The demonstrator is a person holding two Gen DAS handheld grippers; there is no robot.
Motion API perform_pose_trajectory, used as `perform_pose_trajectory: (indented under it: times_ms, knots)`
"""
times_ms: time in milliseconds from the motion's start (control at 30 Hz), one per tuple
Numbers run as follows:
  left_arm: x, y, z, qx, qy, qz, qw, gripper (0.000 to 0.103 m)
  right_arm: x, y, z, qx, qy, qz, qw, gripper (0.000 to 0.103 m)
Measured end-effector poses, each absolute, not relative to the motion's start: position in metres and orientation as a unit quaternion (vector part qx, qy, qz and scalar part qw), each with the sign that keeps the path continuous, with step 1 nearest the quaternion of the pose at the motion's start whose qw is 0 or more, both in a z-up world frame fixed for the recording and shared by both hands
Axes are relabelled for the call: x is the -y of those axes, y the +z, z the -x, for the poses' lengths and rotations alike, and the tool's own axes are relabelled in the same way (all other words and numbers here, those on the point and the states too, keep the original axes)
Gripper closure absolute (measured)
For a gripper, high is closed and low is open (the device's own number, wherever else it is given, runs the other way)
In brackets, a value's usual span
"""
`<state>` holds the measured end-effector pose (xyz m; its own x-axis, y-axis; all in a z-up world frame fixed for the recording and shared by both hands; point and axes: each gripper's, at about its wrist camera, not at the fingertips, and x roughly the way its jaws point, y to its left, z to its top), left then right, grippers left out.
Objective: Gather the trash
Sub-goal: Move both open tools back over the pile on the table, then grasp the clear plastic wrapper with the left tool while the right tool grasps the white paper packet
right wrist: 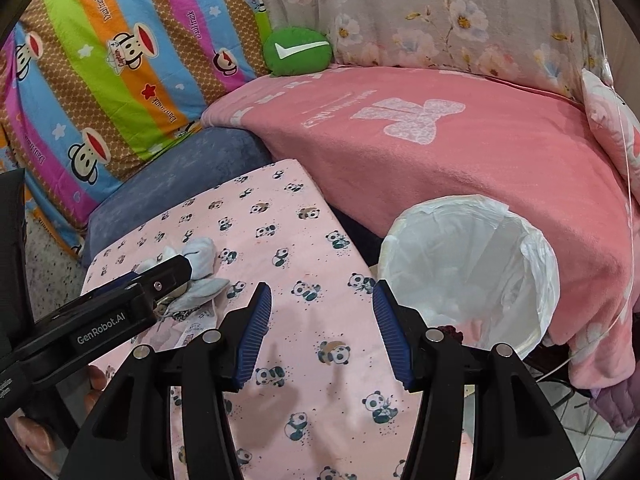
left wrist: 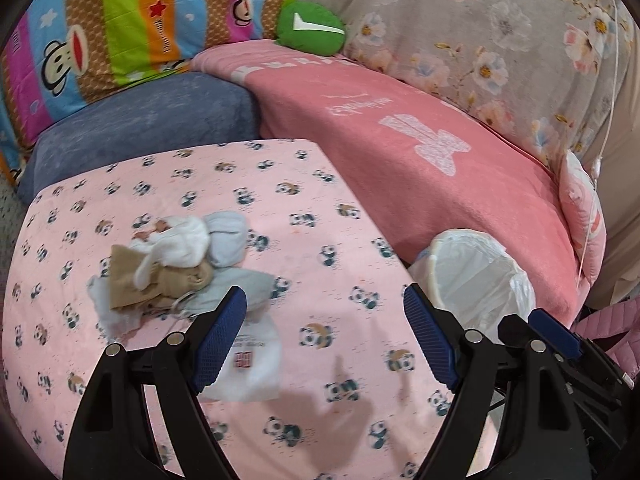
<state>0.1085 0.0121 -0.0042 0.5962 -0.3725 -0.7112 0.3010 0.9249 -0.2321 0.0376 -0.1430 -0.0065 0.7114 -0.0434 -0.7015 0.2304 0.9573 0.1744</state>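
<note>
- While both tools hang over the panda-print cloth point(left wrist: 280, 208), neither grasps anything: the left gripper point(left wrist: 325, 308) has its blue pads spread wide, released, above bare cloth.
- Just past its left finger lies the trash pile point(left wrist: 176, 264), a heap of crumpled white, pale grey and tan scraps resting on the cloth toward its left side.
- Closer to the camera, a flat white wrapper point(left wrist: 250, 364) with a small red mark lies partly under the left finger.
- From the right wrist view, the right gripper point(right wrist: 322, 304) is likewise released, jaws apart, with only panda cloth between them.
- That same view shows the left tool's black body crossing in front of the pile, hiding much of it.
- Off the cloth's right edge stands a round bin point(right wrist: 472, 256) lined with a white plastic bag, its mouth open, well apart from the pile.
- Behind the bin lies a pink blanket point(left wrist: 420, 152); a blue cushion point(left wrist: 140, 128) and a green round cushion point(left wrist: 312, 28) sit farther back.
</note>
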Motion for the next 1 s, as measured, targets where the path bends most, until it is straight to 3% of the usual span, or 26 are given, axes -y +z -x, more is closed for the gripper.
perform_pose_trajectory:
  times_ms: [767,933,1000]
  knots:
    - [-0.12,-0.091,-0.11,-0.487,-0.106,0.091,0.862,0.026,0.04,-0.075,-0.076,-0.451,0.014,-0.101,0.887,0.049]
    - [-0.125,-0.106,-0.114,-0.504,-0.112,0.101,0.851,0.026,0.029,-0.09,-0.086,-0.463,0.023,-0.099,0.88,0.054]
    - [-0.128,-0.111,-0.116,-0.51,-0.112,0.111,0.846,0.026,0.027,-0.095,-0.09,-0.47,0.027,-0.103,0.876,0.062]
